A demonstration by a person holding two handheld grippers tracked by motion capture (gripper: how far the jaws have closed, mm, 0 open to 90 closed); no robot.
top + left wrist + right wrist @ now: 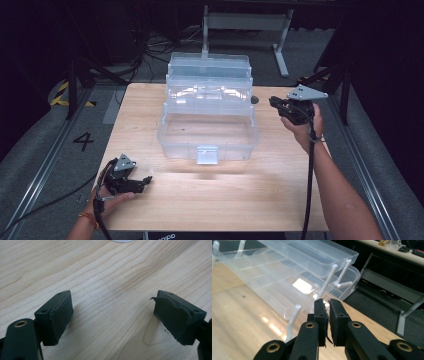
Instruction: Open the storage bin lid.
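Jaws on the left gripper (112, 317) spread wide, nothing between them, bare wooden table (105, 277) grain under the pads; left pad (60, 317) intact, right pad (172, 317) torn along its edge. From above, left gripper (145, 181) sits low at the near-left table (280, 200) edge, resting in the person's left hand (112, 200). Right gripper (272, 101) jaws pinched nearly together, slim gap, nothing held, raised in the right hand (305, 127) just beside the right end of the clear plastic tiered box (207, 112). Box stands mid-table, trays fanned open stepwise toward the far edge, front latch (207, 155) facing the person. Right gripper view: closed jaws (329, 312) point at the box's white hinge arms (329, 281), not touching.
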